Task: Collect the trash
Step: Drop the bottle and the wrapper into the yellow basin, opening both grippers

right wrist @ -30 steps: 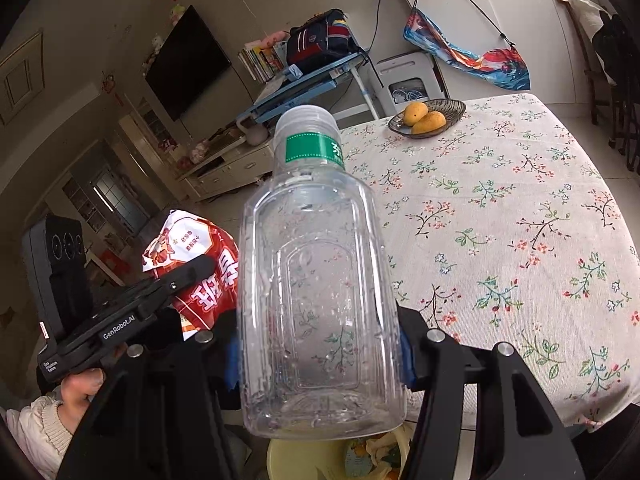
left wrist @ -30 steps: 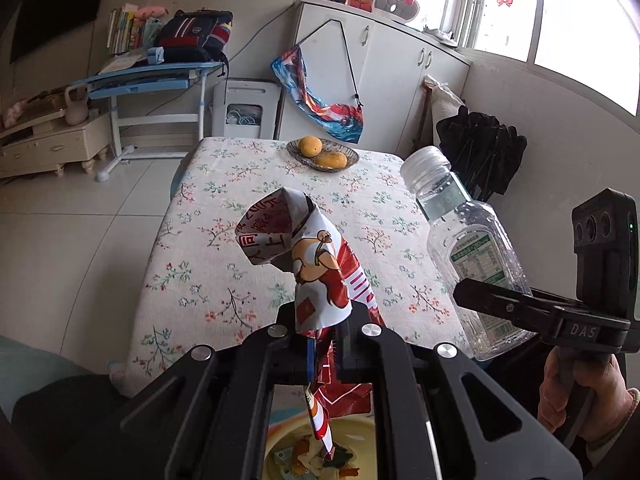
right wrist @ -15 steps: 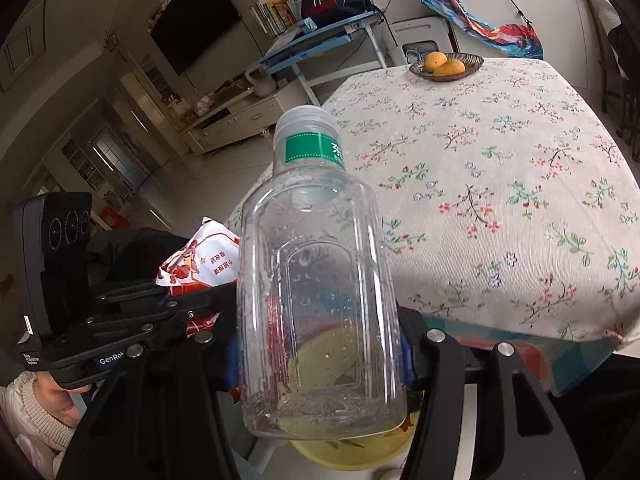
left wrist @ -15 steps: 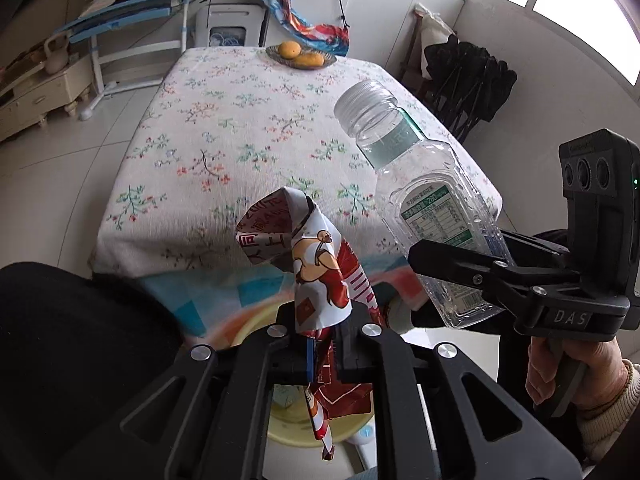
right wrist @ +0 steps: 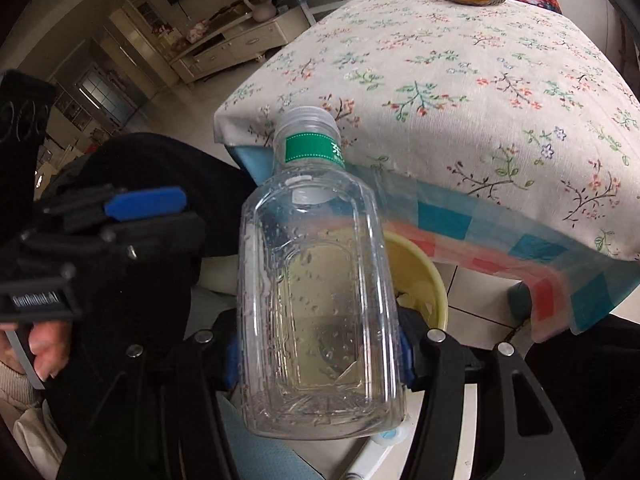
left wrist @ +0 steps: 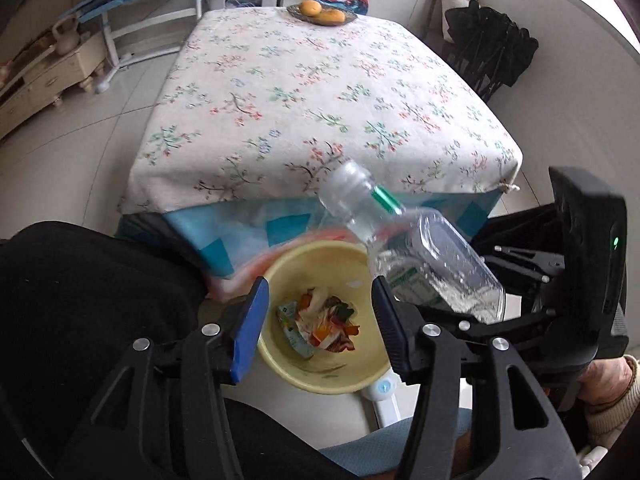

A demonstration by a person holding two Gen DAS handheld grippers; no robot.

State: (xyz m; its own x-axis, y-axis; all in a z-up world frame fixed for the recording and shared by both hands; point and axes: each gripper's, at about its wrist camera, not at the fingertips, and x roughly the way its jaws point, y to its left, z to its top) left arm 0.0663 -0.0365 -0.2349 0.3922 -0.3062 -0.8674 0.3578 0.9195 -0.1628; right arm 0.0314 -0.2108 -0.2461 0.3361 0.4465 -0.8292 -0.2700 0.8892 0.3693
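My left gripper [left wrist: 319, 296] hovers over a yellow bin [left wrist: 280, 356] on the floor; its jaws are opening and nothing is between the blue pads [left wrist: 248, 320]. Crumpled red, white and teal wrappers [left wrist: 320, 326] lie at the bin's bottom. My right gripper [right wrist: 318, 356] is shut on a clear empty plastic bottle [right wrist: 320, 280] with a green neck band, gripped near its base. That bottle [left wrist: 420, 256] is tilted over the bin's right rim in the left wrist view. The bin [right wrist: 424, 276] shows behind the bottle in the right wrist view.
A table with a floral cloth [left wrist: 320, 100] stands just beyond the bin, with a dish of oranges [left wrist: 322, 14] at its far end. The person's dark-clad legs [left wrist: 80, 300] flank the bin on the left. A white stool foot [left wrist: 384, 390] sits beside it.
The left jaws have parted and the red and white wrapper has left them. Both grippers tipped downward from the table toward the yellow bin. The bottle came down with the right gripper.
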